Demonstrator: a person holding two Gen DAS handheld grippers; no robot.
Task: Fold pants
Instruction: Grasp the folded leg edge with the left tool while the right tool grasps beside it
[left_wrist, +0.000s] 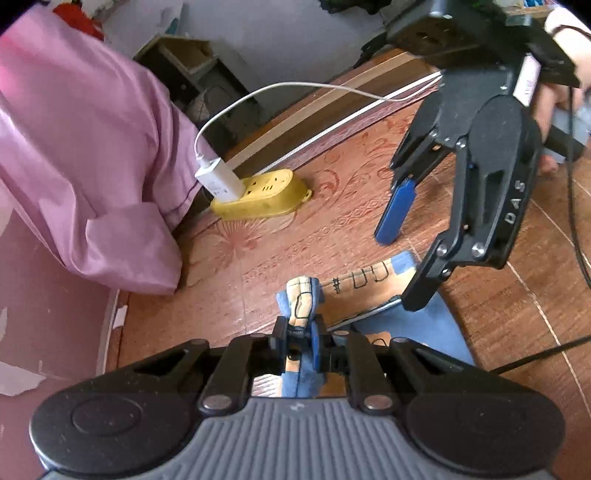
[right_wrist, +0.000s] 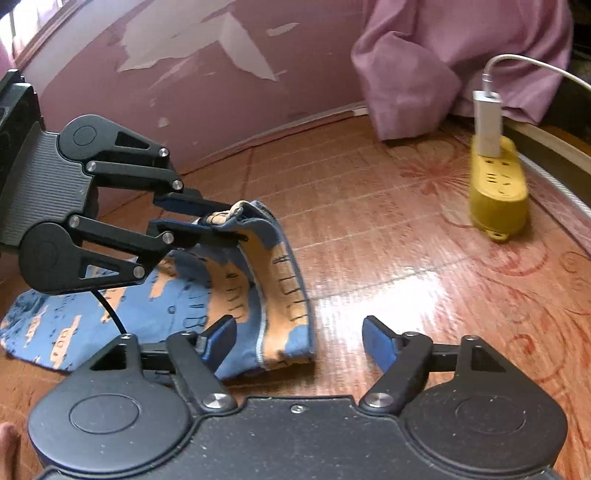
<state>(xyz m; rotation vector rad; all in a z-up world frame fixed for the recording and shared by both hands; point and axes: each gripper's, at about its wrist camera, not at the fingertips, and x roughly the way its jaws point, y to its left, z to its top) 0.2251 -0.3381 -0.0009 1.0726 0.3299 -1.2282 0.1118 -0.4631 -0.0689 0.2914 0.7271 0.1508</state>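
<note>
Small blue pants (right_wrist: 162, 314) with orange and black print lie on a reddish bamboo mat (right_wrist: 388, 258). My left gripper (left_wrist: 299, 334) is shut on a bunched edge of the pants (left_wrist: 301, 299) and lifts it off the mat; in the right wrist view the same left gripper (right_wrist: 221, 218) pinches the raised fold from the left. My right gripper (right_wrist: 299, 341) is open, low over the mat, its left pad beside the pants' near end and nothing between the pads. Seen in the left wrist view, the right gripper (left_wrist: 402, 266) hangs open above the pants' far end.
A yellow power strip (left_wrist: 258, 197) with a white charger (left_wrist: 218, 179) and cable sits on the mat near its far edge. Pink cloth (left_wrist: 85, 147) hangs beside it. A pink wall (right_wrist: 184, 74) with peeling paint borders the mat. A person's hand (left_wrist: 554, 107) holds the right gripper.
</note>
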